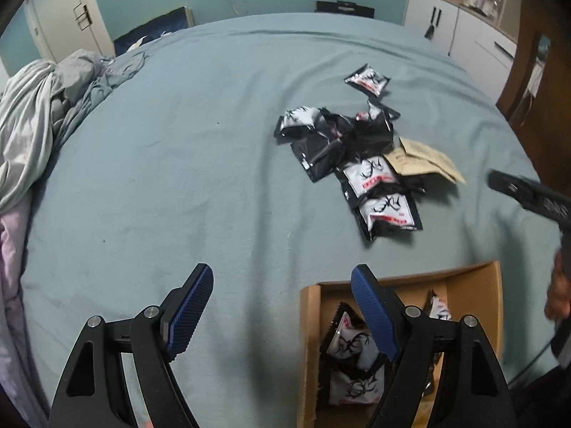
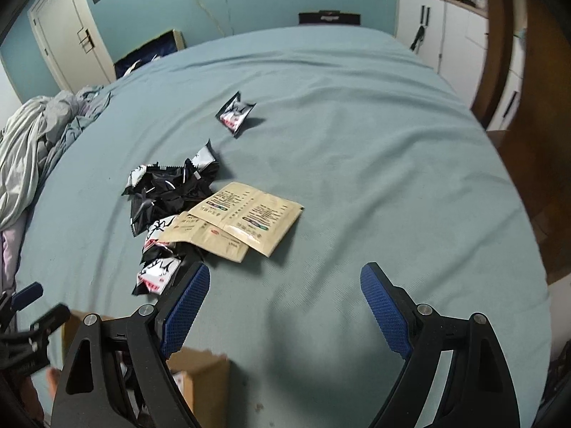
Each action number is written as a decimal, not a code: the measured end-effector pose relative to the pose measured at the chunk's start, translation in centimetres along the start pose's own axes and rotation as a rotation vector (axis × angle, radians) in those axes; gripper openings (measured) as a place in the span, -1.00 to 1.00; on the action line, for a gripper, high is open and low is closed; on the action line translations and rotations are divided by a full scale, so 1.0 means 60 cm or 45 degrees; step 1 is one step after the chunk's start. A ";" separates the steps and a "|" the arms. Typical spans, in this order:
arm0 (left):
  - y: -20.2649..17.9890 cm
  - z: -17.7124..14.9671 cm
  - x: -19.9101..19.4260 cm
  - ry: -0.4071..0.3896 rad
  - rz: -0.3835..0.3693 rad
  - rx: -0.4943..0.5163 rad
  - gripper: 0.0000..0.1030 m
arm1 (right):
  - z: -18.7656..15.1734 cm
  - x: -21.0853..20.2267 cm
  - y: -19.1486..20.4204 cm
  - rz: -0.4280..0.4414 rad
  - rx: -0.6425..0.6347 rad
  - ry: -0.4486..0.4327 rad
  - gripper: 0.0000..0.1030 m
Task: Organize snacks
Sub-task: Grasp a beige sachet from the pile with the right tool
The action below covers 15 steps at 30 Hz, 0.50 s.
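Black-and-white snack packets (image 1: 351,149) lie heaped on the bed (image 1: 178,164) beyond the cardboard box (image 1: 471,285), tan sachets (image 2: 246,221) alongside. Both the left gripper (image 1: 282,306) and right gripper (image 2: 285,306) hold nothing, jaws wide. Best pinch one edge packet, not the heap.

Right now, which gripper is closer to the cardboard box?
Left. The left gripper hovers at the cardboard box, one of its fingers over the packets inside. The right gripper is beside it, over bare sheet.
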<state>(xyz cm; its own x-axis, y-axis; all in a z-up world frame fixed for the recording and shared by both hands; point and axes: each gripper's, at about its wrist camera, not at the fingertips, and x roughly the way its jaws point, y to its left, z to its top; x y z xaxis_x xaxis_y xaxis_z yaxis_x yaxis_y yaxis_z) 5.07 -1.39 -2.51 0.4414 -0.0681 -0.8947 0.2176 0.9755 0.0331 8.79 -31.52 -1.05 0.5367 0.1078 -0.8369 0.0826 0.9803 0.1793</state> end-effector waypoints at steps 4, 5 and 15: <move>-0.009 0.000 -0.002 0.007 -0.026 0.023 0.56 | 0.014 0.056 0.021 0.015 -0.091 0.059 0.68; -0.010 -0.001 -0.004 0.005 -0.024 0.027 0.56 | 0.015 0.066 0.024 0.024 -0.106 0.073 0.68; -0.009 -0.003 0.002 0.019 0.005 0.037 0.56 | 0.035 0.096 0.083 -0.103 -0.353 -0.041 0.66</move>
<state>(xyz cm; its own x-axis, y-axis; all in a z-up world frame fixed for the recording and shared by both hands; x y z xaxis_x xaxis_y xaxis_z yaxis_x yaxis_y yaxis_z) 4.86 -1.90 -2.74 0.4295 -0.0608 -0.9010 0.2408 0.9693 0.0494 14.06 -26.36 -3.90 0.5647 0.0266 -0.8249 -0.1044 0.9938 -0.0394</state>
